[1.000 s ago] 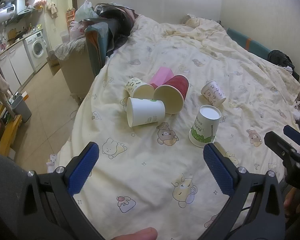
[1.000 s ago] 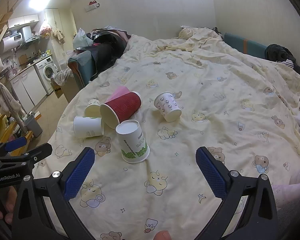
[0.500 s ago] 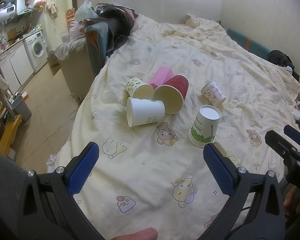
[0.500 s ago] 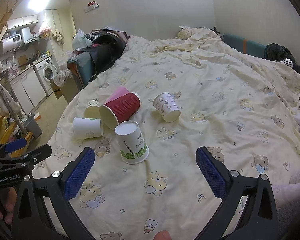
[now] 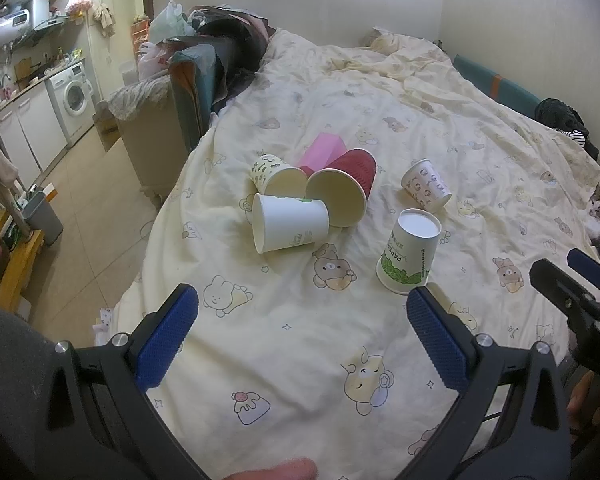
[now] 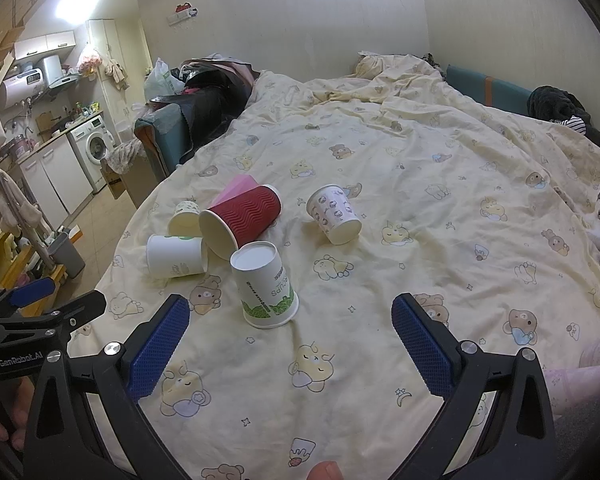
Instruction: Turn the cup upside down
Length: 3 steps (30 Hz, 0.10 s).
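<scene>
On the cartoon-print yellow bedsheet [image 6: 420,184], a white paper cup with green leaf print [image 6: 265,284] already stands upside down — five other cups lie tipped beyond it. Left gripper [image 5: 302,334] and right gripper [image 6: 290,346] hover nearby, jaws wide apart, holding nothing.

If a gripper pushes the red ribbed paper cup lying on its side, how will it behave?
The red ribbed paper cup would probably roll, curving since it tapers. It looks empty, so likely light and crushable. The white paper cup appears to touch it and may shift.
</scene>
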Motion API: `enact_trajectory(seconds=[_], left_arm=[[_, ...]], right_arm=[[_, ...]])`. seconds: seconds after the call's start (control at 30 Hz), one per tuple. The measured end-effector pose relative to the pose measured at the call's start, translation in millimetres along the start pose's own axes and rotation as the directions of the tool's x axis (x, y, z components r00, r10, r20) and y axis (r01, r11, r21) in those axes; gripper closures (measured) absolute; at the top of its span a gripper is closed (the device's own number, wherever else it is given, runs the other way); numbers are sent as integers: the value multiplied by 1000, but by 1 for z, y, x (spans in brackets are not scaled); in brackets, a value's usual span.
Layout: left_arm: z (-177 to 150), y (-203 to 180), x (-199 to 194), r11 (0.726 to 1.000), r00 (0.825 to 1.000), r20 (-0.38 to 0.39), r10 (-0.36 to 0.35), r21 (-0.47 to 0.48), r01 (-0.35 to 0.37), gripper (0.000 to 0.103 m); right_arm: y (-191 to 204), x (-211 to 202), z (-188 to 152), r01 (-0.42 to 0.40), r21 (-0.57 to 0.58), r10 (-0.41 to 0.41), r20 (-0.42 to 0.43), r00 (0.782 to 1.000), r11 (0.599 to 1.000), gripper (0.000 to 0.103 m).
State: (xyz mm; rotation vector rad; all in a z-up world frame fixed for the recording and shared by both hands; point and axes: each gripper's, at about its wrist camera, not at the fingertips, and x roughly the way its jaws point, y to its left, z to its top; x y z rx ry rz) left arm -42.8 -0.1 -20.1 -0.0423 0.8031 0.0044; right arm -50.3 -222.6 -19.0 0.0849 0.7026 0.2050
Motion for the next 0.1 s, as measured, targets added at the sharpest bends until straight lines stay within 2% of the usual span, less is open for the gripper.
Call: enact_trajectory(seconds=[0.1], left_arm=[[0,-1,2,1000,1000,-12,2,-1,-2,0]], right_arm=[[0,0,1,-2,1,2,-2,1000,1000,0]])
